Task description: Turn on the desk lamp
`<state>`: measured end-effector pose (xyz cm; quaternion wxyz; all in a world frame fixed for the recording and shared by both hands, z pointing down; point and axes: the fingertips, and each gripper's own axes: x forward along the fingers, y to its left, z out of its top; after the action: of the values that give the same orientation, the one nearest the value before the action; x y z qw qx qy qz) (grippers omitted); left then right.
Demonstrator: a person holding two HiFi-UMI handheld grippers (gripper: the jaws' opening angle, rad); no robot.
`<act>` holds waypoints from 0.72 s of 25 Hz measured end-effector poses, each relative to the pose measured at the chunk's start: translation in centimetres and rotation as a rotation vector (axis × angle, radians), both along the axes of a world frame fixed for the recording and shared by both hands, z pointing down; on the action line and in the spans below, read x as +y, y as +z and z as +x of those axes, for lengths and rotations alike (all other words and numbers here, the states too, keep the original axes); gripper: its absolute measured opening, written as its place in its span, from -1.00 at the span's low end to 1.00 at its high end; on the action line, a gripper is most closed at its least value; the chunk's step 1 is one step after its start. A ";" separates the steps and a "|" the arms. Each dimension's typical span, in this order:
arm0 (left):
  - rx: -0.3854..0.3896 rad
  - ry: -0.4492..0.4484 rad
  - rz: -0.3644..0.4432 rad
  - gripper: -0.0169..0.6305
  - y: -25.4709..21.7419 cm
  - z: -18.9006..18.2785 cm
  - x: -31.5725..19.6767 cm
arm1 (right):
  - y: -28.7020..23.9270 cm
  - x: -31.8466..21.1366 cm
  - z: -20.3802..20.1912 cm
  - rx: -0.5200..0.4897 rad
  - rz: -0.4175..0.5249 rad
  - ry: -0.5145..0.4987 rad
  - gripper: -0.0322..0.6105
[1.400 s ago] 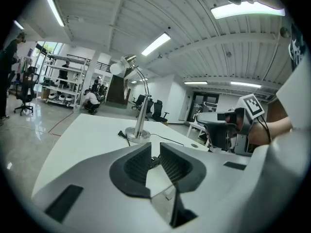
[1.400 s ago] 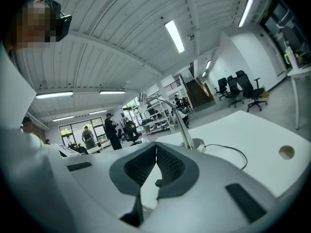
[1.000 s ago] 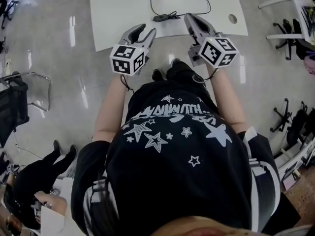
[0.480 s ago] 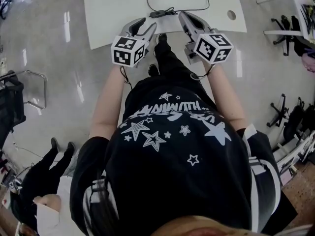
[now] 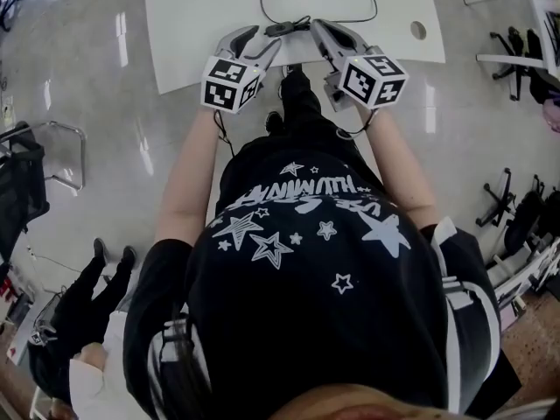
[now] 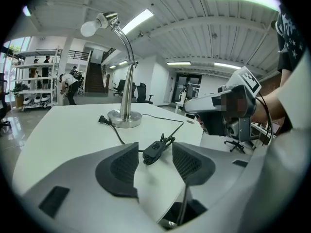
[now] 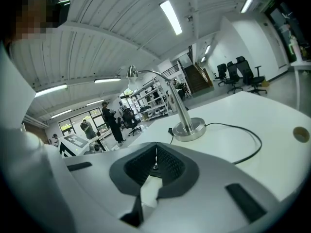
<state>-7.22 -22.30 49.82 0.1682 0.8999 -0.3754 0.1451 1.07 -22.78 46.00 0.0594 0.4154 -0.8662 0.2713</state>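
The desk lamp stands on a white table (image 5: 201, 24), its round metal base (image 6: 125, 118) under a curved neck and a bare, unlit bulb (image 6: 90, 28). Its black cord carries an inline switch (image 5: 282, 30) near the table's front edge. My left gripper (image 5: 260, 40) is open and its jaws have just been opening. The switch (image 6: 153, 151) lies on the table just ahead of the fingertips, untouched. My right gripper (image 5: 317, 26) is shut, with its tip just right of the switch. The lamp base (image 7: 189, 129) shows beyond its closed pads.
A round cable hole (image 5: 418, 31) sits at the table's right end. The cord (image 7: 243, 144) loops across the tabletop right of the base. Office chairs (image 5: 525, 51) stand on the floor at right, a metal chair (image 5: 44, 160) at left. A person (image 5: 79, 322) is at lower left.
Both grippers have moved forward and down over the table's front edge towards the switch. The left jaws stand wider apart than before.
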 end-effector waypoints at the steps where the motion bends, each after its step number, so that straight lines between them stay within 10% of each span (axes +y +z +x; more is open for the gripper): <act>1: -0.012 0.010 -0.002 -0.29 0.3 0.1 -0.3 | 0.2 -0.4 0.0 0.000 -0.004 0.000 -0.88; 18: -0.090 0.148 -0.090 -0.29 3.4 1.2 -1.4 | 2.6 -2.7 -1.2 0.050 -0.049 -0.066 -0.88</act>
<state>-6.02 -23.71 53.25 0.1801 0.9092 -0.3083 0.2142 -0.17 -25.46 48.62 0.1000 0.3914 -0.8709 0.2798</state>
